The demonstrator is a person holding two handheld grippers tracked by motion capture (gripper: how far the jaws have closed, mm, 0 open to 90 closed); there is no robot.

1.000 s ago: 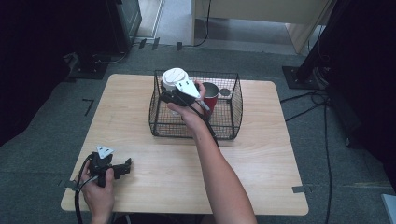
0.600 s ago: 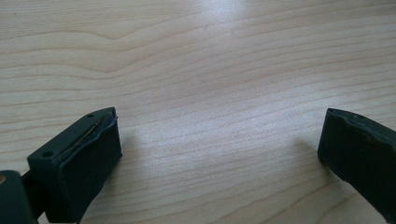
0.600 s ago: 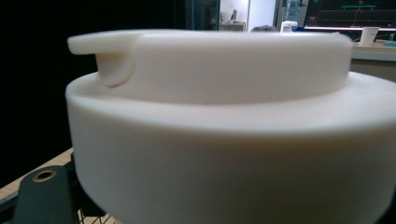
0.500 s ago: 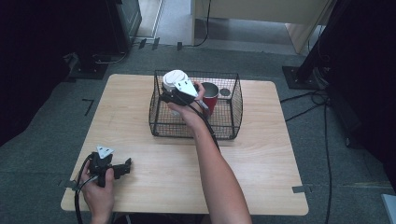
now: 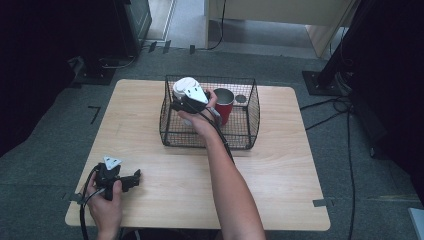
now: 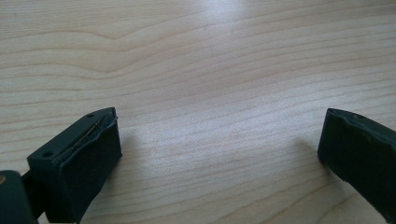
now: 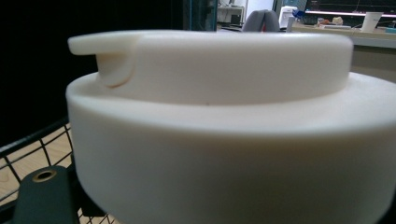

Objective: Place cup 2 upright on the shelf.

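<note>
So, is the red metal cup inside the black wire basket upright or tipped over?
Upright: the red metal cup stands in the black wire basket, its round open mouth facing up.

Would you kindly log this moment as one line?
right tongs: shut on white cup | over basket | left tongs: open, on table

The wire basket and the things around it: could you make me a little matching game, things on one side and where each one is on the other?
Things:
1. white lidded cup
2. red mug
3. left gripper
4. wire basket

Places or states:
A. near the table's front left corner, jaws open
B. standing inside the basket
C. on the table's far half
D. held in the right gripper at the basket's left end

Pairs: 1-D, 2-B, 3-A, 4-C
</note>
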